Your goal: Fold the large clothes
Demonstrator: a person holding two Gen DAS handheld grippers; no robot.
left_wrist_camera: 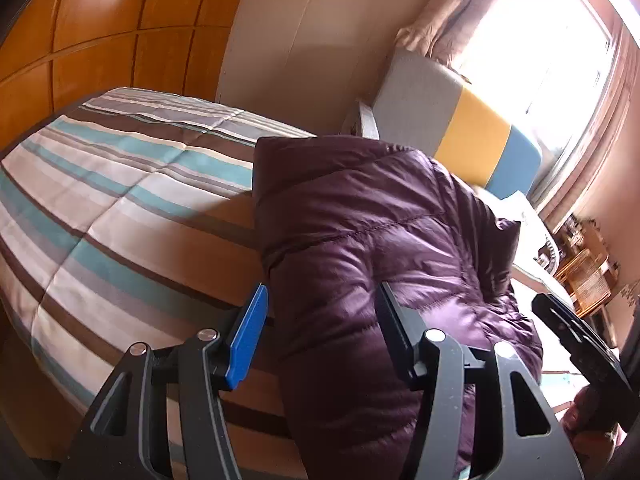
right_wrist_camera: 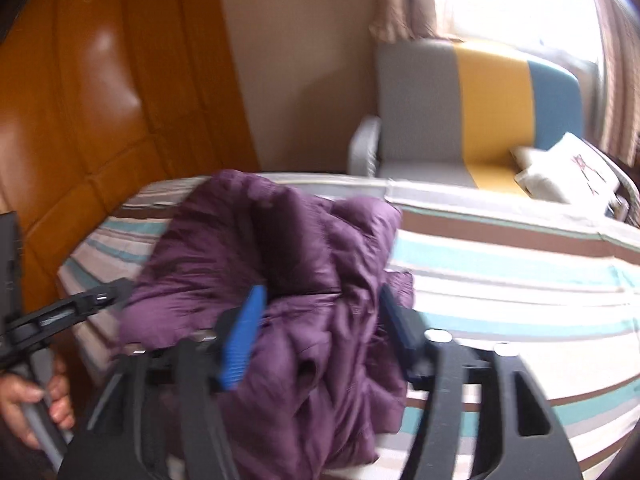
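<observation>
A purple puffer jacket (left_wrist_camera: 360, 240) lies bunched on the striped bed quilt (left_wrist_camera: 120, 208). My left gripper (left_wrist_camera: 322, 304) hovers over its near end with jaws apart. The blue pad (left_wrist_camera: 248, 336) stands clear of the fabric and the dark finger (left_wrist_camera: 394, 332) overlaps it. In the right wrist view the jacket (right_wrist_camera: 248, 248) is crumpled and blurred. My right gripper (right_wrist_camera: 320, 304) stands open above it, loose folds showing between the fingers with no pinch visible. The other gripper (right_wrist_camera: 60, 312), held by a hand (right_wrist_camera: 32, 404), shows at the left edge.
A grey, yellow and blue armchair (right_wrist_camera: 460, 120) with a white cushion (right_wrist_camera: 568, 168) stands beyond the bed. A wooden wardrobe (left_wrist_camera: 100, 20) is to the left, a bright window with curtains (left_wrist_camera: 540, 40) to the right. A small cluttered shelf (left_wrist_camera: 584, 264) sits by the window.
</observation>
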